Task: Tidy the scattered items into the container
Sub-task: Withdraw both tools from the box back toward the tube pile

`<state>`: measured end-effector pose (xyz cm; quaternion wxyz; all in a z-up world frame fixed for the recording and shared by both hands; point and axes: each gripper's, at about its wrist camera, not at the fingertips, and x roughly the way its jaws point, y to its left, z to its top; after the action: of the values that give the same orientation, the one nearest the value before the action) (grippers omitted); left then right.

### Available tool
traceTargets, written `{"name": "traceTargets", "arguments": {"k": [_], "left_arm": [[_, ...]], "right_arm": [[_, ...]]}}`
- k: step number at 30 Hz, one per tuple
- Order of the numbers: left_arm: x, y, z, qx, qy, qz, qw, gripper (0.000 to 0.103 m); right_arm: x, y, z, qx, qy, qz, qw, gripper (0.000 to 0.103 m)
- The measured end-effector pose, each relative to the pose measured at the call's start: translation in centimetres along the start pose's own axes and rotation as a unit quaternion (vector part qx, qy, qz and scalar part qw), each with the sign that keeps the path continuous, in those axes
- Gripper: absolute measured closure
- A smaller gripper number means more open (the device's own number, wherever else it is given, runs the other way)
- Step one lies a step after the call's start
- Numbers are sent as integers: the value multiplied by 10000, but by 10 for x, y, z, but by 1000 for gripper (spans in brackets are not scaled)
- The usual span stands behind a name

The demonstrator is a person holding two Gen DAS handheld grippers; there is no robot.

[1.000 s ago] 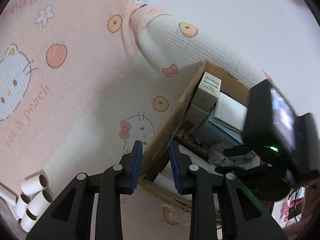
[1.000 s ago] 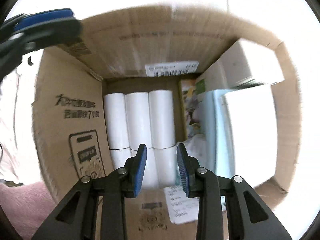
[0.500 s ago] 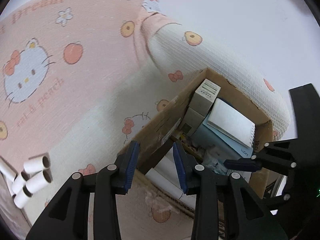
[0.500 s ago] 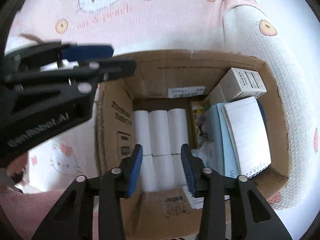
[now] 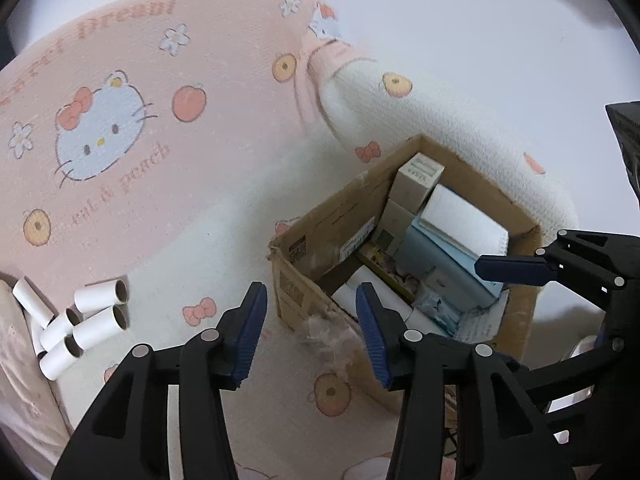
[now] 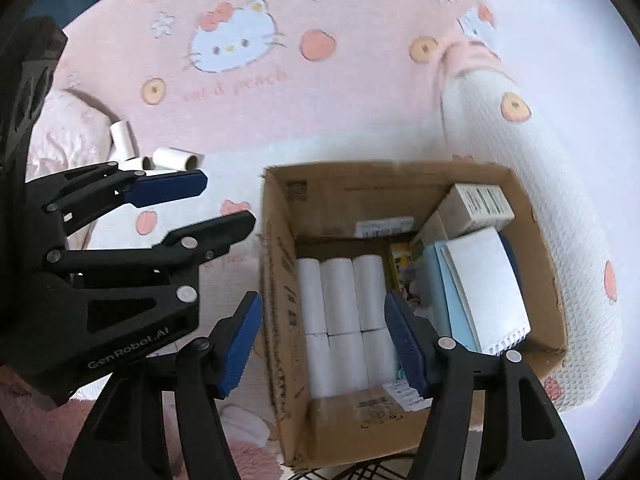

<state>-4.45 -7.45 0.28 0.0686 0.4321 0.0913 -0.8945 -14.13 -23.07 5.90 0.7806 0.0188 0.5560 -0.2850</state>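
An open cardboard box [image 6: 280, 280] stands on a pink cartoon-cat blanket [image 6: 360, 80]. It holds several white paper rolls [image 6: 340, 304] side by side, small cartons [image 6: 476, 204] and a white notebook [image 6: 488, 292]. Several loose white rolls [image 5: 96, 312] lie on the blanket at far left, also in the right wrist view [image 6: 172, 158]. My left gripper [image 5: 310, 328] is open and empty above the box's near corner [image 5: 304, 304]. My right gripper [image 6: 324, 340] is open and empty above the box, over the rolls. It also shows in the left wrist view [image 5: 516, 270].
A white waffle-textured pillow [image 6: 540, 184] lies against the far side of the box. A pale pink quilted cushion [image 6: 68, 132] lies by the loose rolls. A fluffy pink rug [image 6: 40, 432] shows at the lower left.
Both grippers have risen and pulled back from the box, and both jaws have opened wider. The loose rolls have come further into the left wrist view.
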Motion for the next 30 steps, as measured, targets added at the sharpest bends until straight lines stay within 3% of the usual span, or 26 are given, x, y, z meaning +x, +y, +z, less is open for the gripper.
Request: {"name": "traceTargets", "arguments": {"k": [4, 10, 20, 30], "left_arm": [[-14, 8, -6, -58, -167, 157, 9997, 48], [-26, 25, -22, -101, -235, 487, 9985, 47], [-43, 93, -64, -1128, -256, 702, 9908, 47], [-34, 173, -105, -1994, -199, 819, 9763, 47]], "right_arm": [[-1, 20, 5, -203, -184, -210, 9994, 34], [3, 47, 9, -472, -112, -277, 9984, 34], [17, 116, 25, -1224, -255, -258, 9918, 34], [81, 174, 58, -1520, -27, 461, 9873, 33]]}}
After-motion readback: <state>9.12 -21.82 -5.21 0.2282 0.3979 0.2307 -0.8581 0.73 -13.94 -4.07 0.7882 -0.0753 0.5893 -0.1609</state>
